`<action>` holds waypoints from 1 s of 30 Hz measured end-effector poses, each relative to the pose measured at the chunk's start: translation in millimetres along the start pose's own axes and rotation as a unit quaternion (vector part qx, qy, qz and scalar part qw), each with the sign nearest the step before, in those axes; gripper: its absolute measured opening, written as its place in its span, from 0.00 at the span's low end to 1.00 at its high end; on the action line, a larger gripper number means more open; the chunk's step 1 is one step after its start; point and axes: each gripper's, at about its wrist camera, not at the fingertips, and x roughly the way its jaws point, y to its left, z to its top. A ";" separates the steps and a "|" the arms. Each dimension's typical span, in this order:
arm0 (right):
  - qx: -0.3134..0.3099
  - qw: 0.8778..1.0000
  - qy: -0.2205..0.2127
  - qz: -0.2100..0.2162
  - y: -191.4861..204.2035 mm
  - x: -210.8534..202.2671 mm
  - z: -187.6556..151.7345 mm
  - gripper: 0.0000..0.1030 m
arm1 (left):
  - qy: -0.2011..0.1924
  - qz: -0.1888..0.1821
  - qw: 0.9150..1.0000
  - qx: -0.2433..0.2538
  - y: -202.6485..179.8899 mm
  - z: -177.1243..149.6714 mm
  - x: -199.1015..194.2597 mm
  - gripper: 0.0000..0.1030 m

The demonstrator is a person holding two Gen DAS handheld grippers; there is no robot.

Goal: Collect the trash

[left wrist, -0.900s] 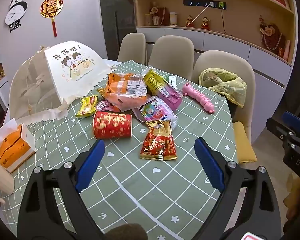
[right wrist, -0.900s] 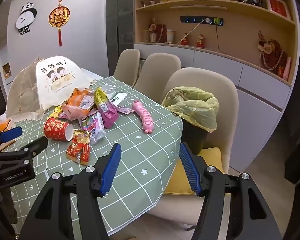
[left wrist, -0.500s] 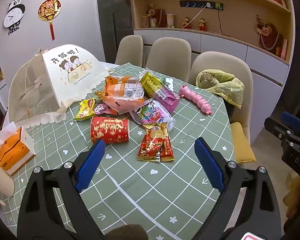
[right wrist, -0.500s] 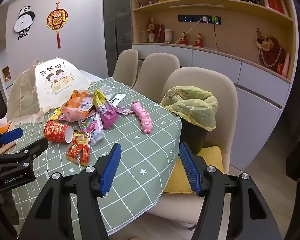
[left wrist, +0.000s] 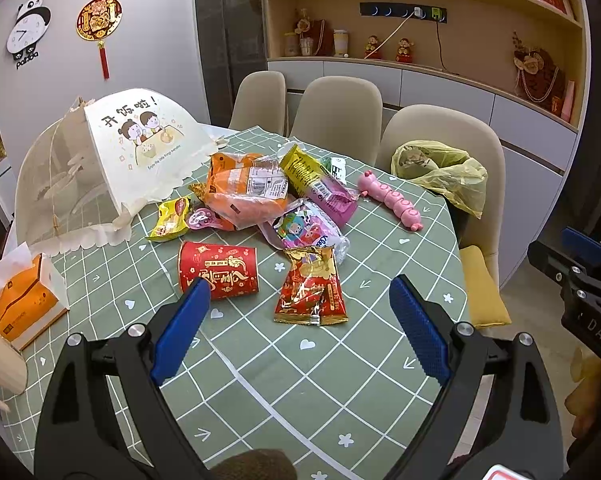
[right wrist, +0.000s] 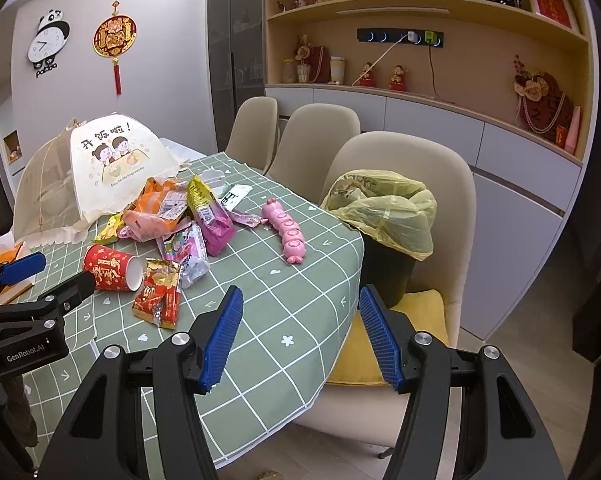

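A heap of trash lies on the green checked tablecloth (left wrist: pixel 284 384): a red paper cup (left wrist: pixel 218 270) on its side, a red-gold snack wrapper (left wrist: pixel 312 292), an orange bag (left wrist: pixel 244 192), a purple pack (left wrist: pixel 332 200) and a small yellow wrapper (left wrist: pixel 170 220). A black bin with a yellow liner (right wrist: pixel 384 212) stands on the chair at the table's right edge. My left gripper (left wrist: pixel 296 294) hovers open just short of the cup and wrapper, nothing between its fingers. My right gripper (right wrist: pixel 300 302) is open over the table's near right corner, beside the bin.
A pink caterpillar toy (left wrist: pixel 390 196) lies near the bin side. A mesh food cover (left wrist: pixel 100 168) stands at the back left, an orange tissue box (left wrist: pixel 24 300) at the left edge. Several beige chairs (right wrist: pixel 316 140) line the far side; a yellow cushion (right wrist: pixel 380 344) is under the bin.
The left gripper has drawn back slightly and tilted up, so the trash pile sits a little lower in its view. The right gripper has barely moved. Both stay open.
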 end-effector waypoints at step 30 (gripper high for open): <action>0.002 1.000 0.005 0.002 1.3 3.4 -2.7 0.56 | -0.001 -0.001 1.000 -0.002 0.7 -0.4 0.5 0.85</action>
